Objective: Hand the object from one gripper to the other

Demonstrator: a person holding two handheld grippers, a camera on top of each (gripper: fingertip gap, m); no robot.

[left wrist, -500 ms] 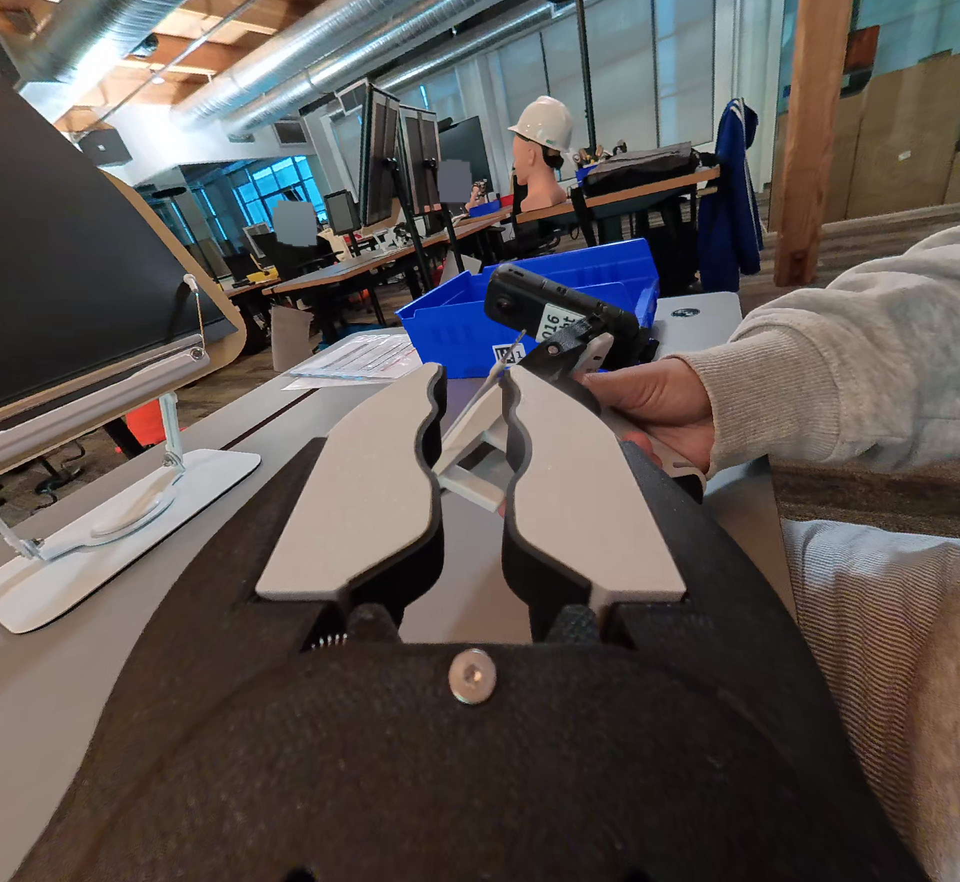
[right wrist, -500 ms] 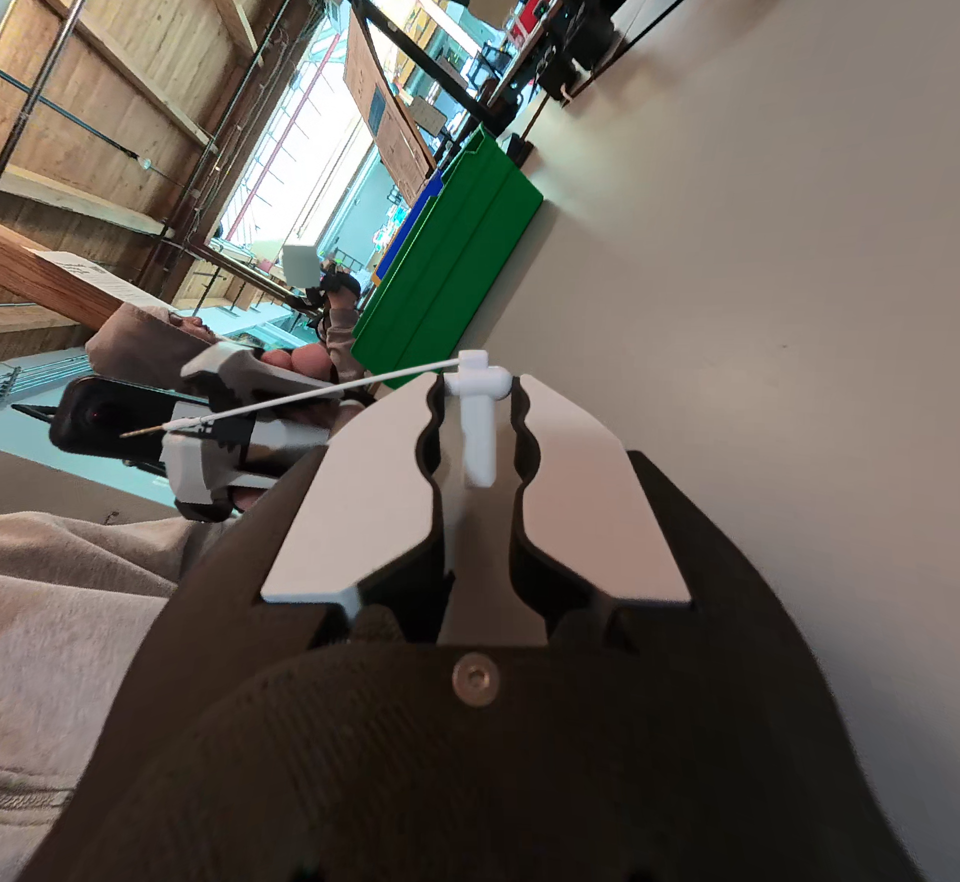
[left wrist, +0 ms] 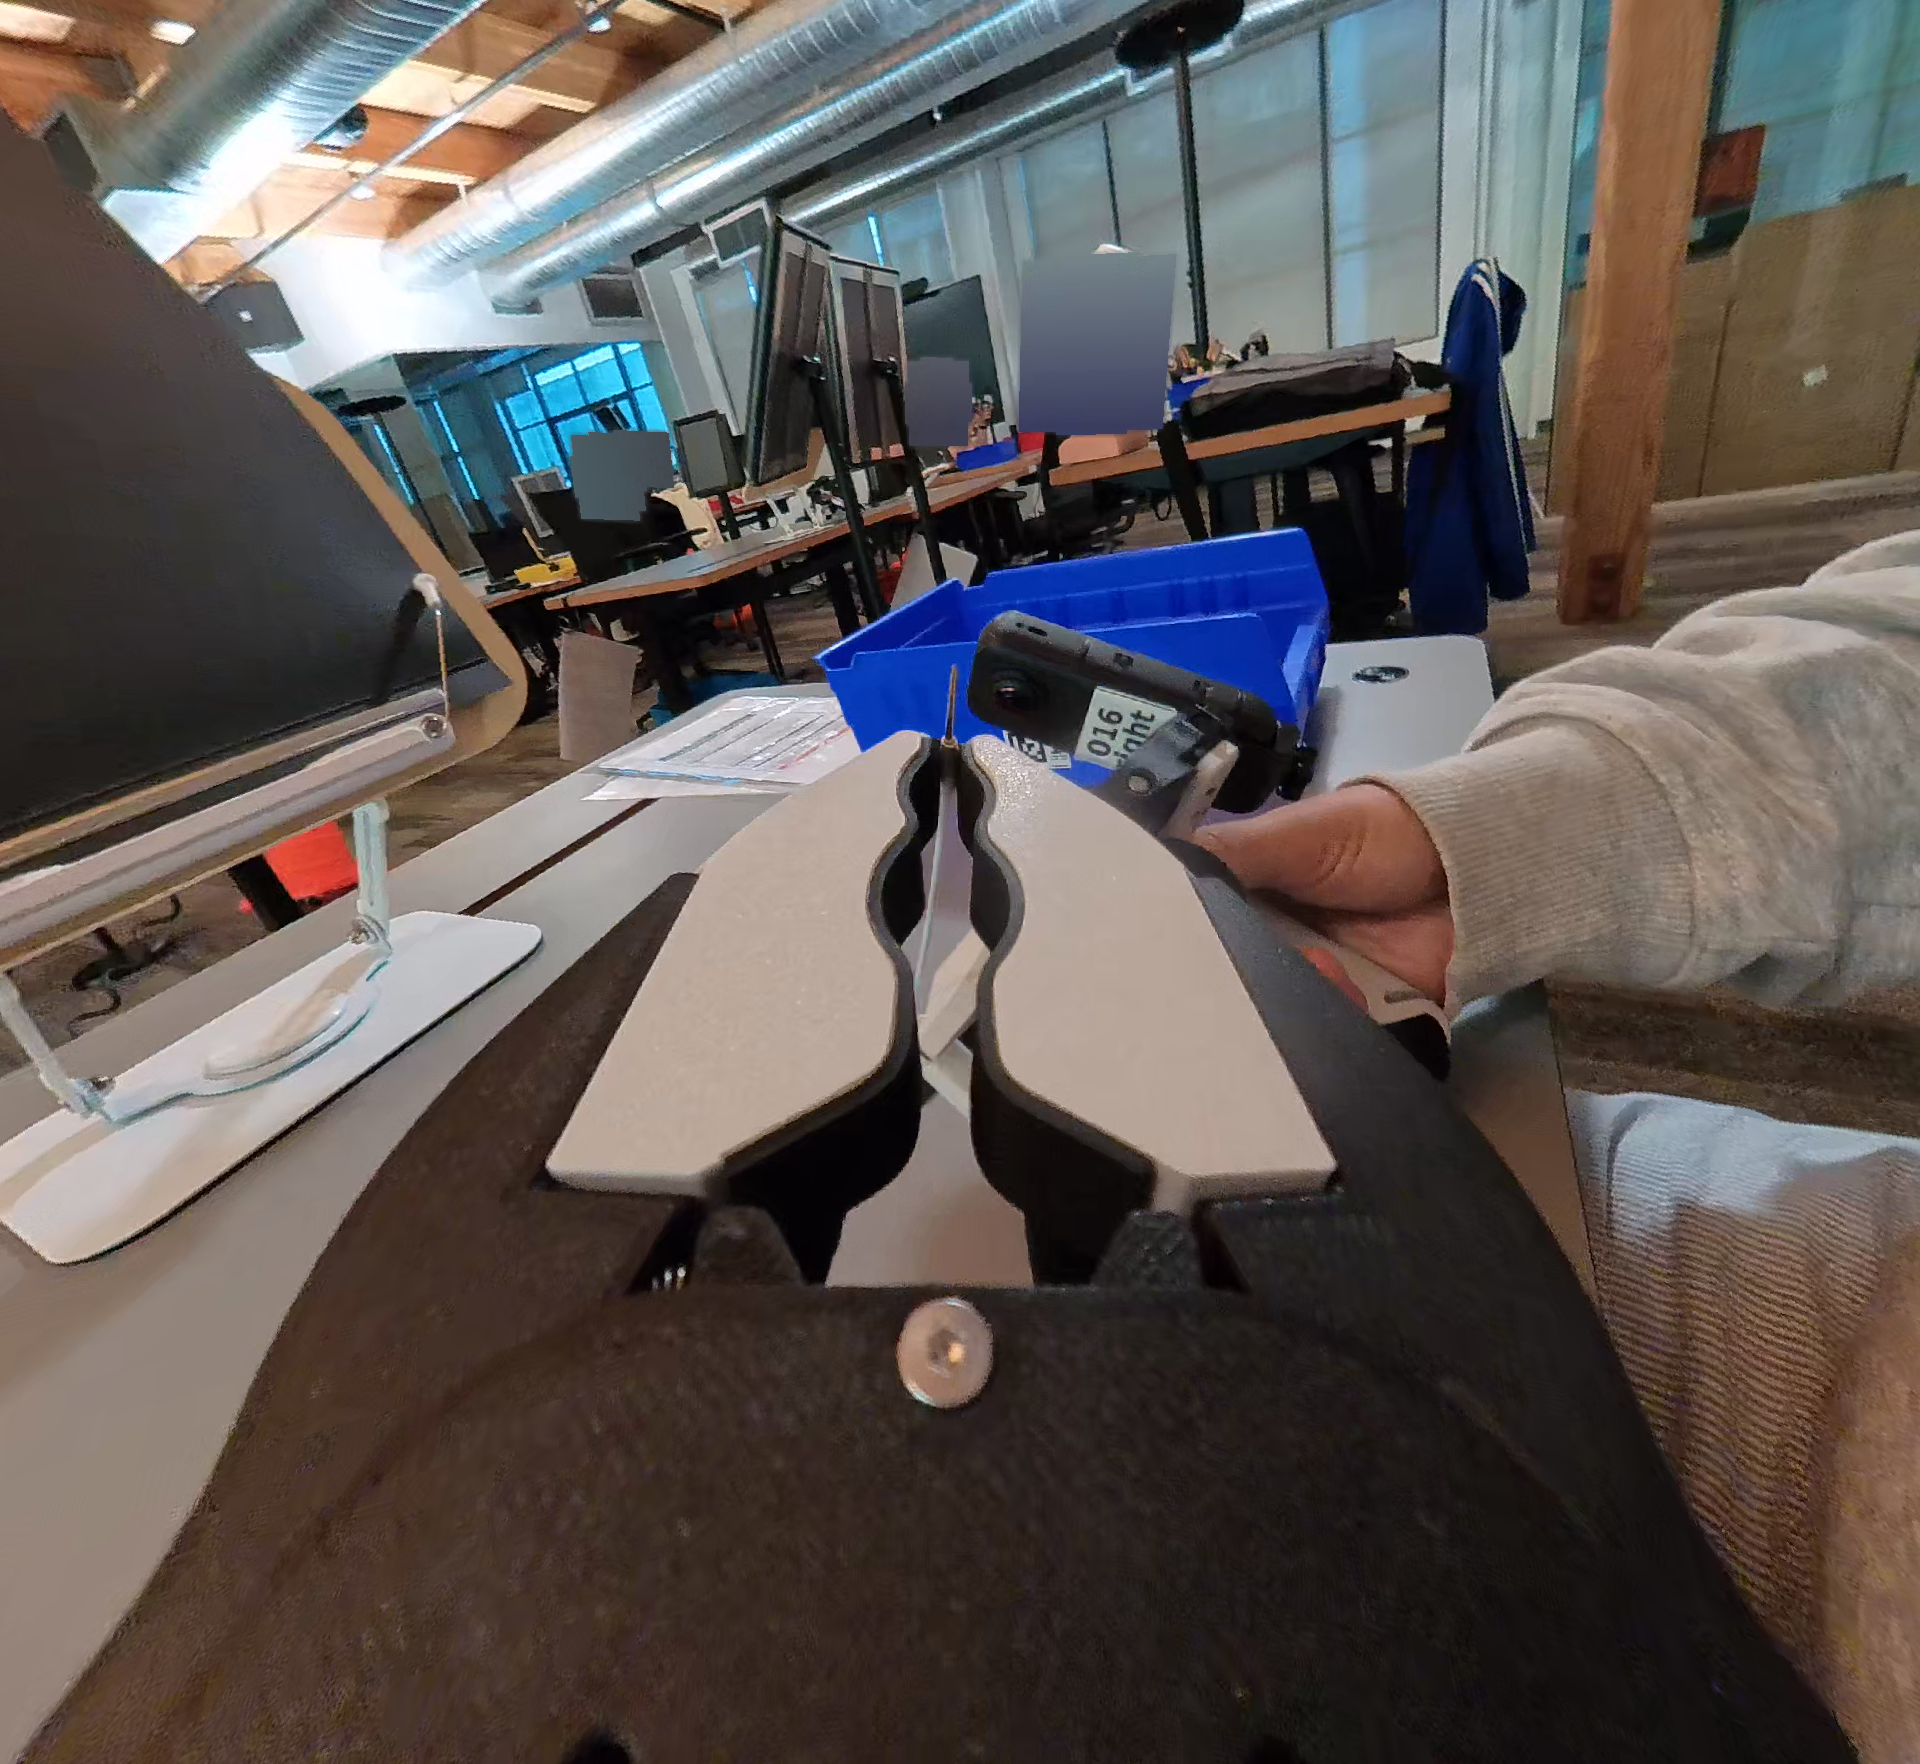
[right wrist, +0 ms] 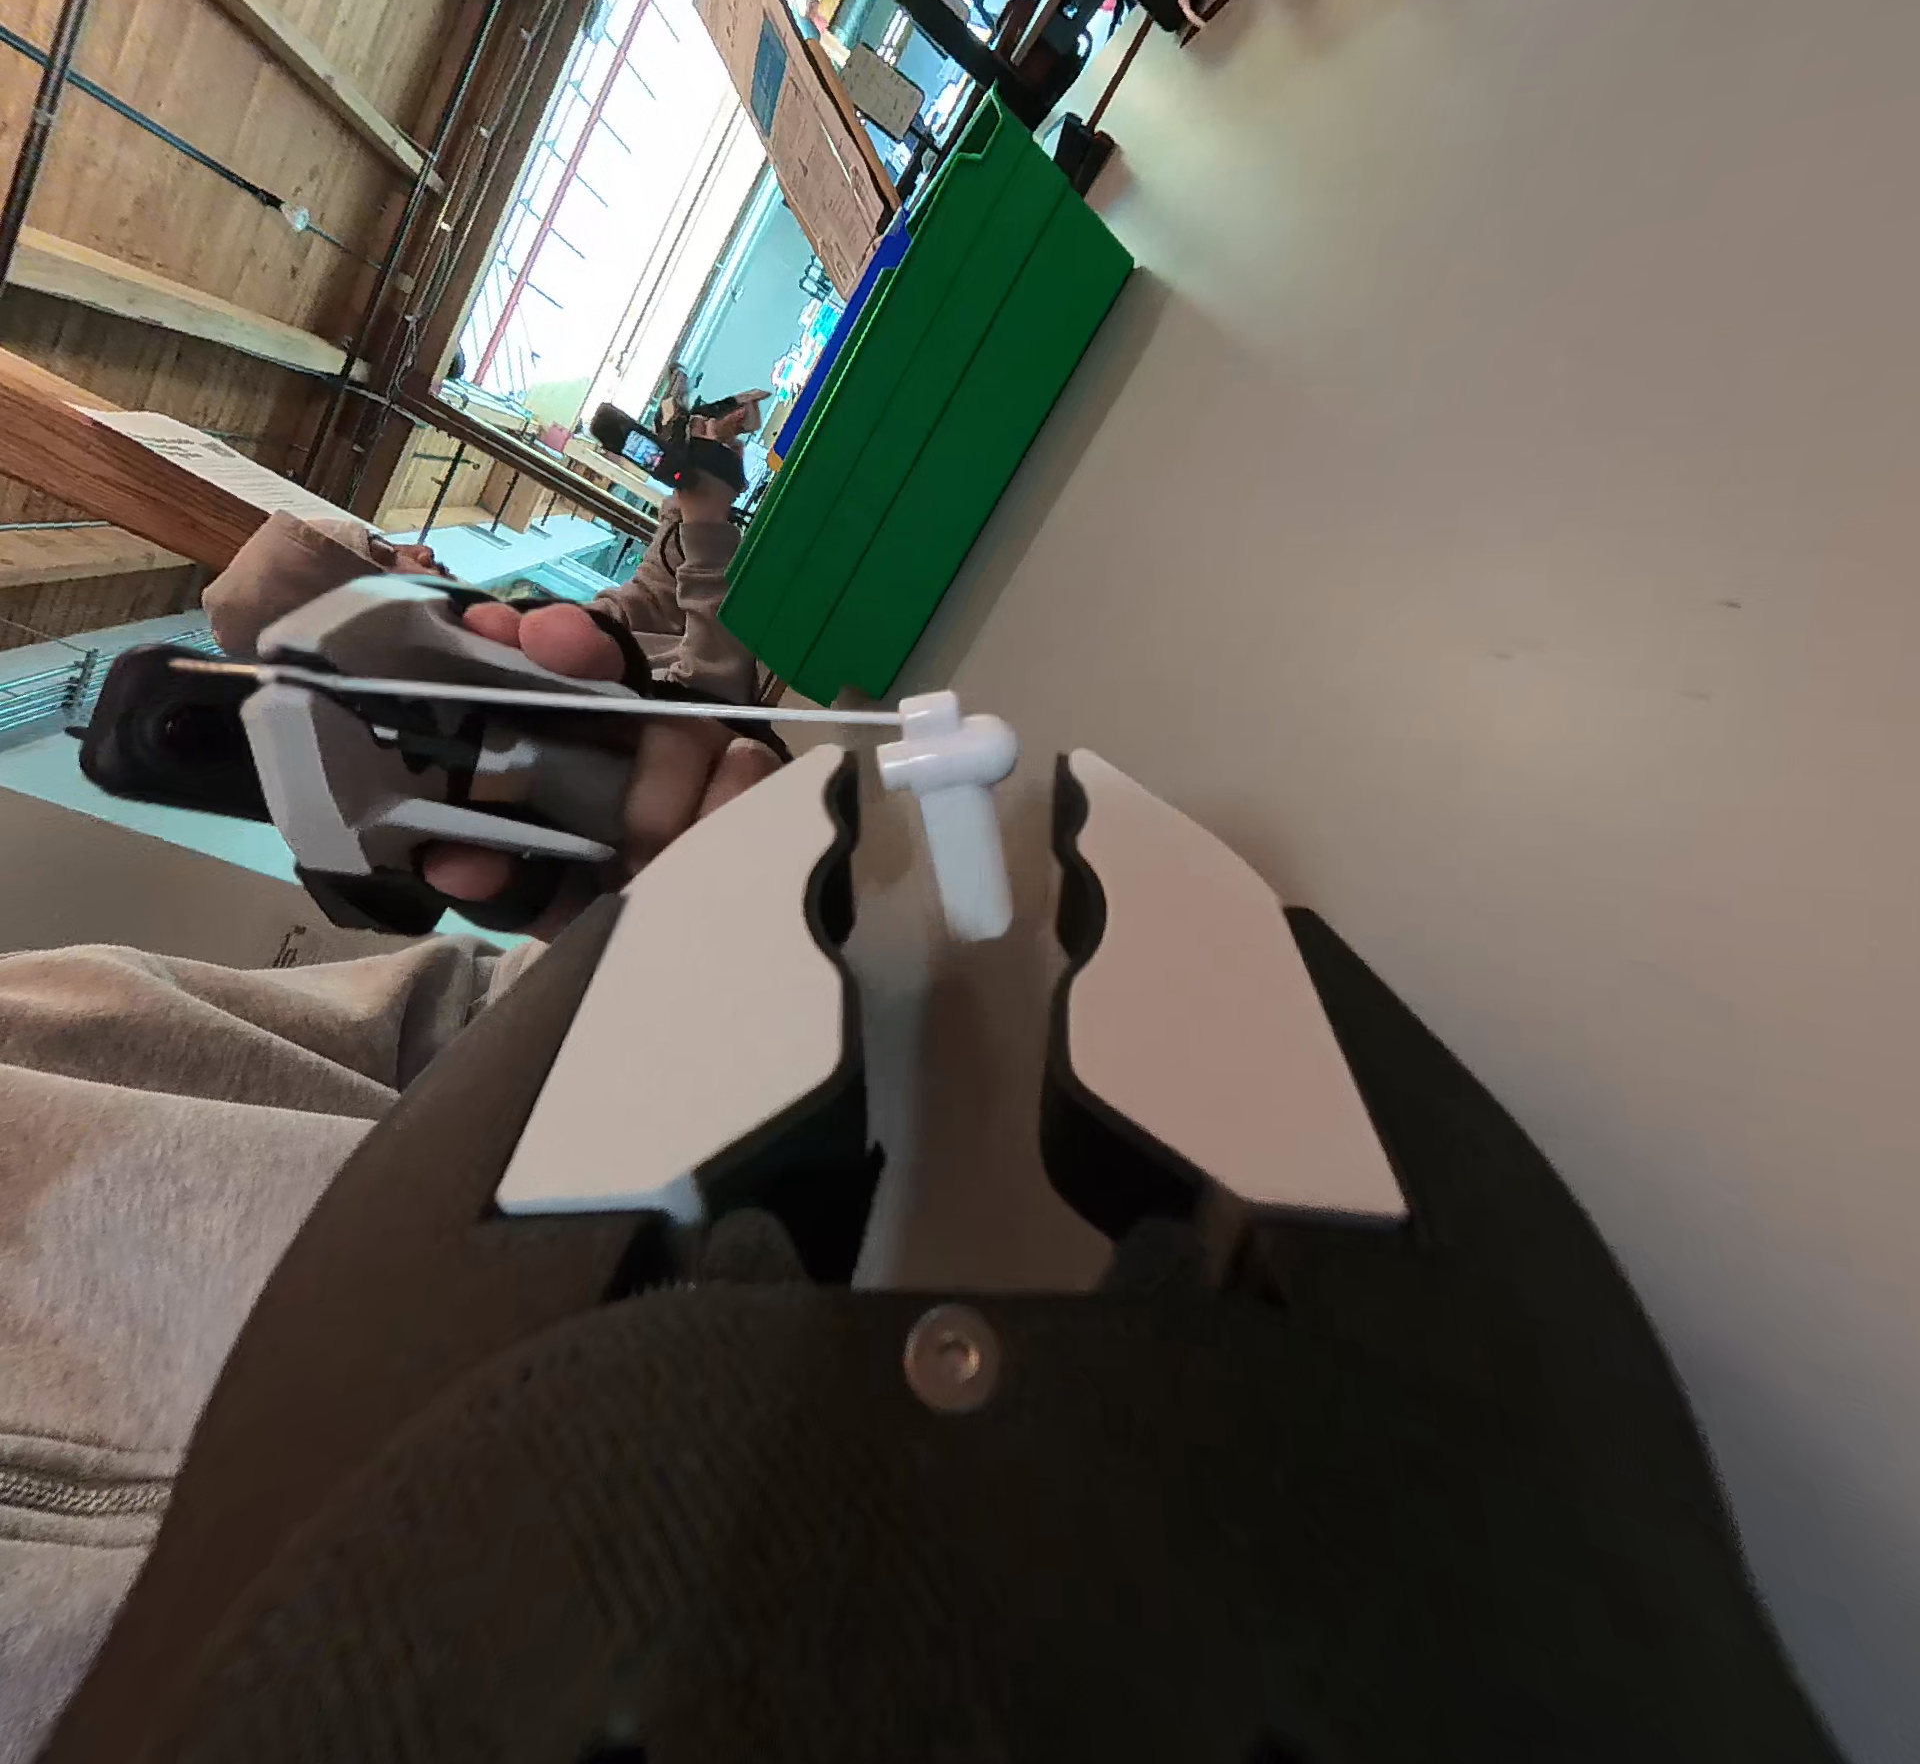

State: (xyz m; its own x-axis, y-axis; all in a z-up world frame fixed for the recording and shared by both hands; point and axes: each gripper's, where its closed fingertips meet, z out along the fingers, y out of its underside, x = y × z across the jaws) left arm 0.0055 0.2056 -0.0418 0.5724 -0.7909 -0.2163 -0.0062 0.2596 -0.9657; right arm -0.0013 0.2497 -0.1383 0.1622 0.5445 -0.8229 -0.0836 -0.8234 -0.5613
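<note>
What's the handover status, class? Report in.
Left gripper shut on the white tool's thin rod. Right gripper open, handle loose between its fingers. Nothing in the way.

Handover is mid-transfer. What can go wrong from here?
1. The left gripper is shut only on the thin rod of the white probe, far from its bulky handle. The probe may swing or slip in the jaws.
2. The handle sits between the open jaws of the right gripper. Pulling away at an angle could snag it and tug the rod loose.
</note>
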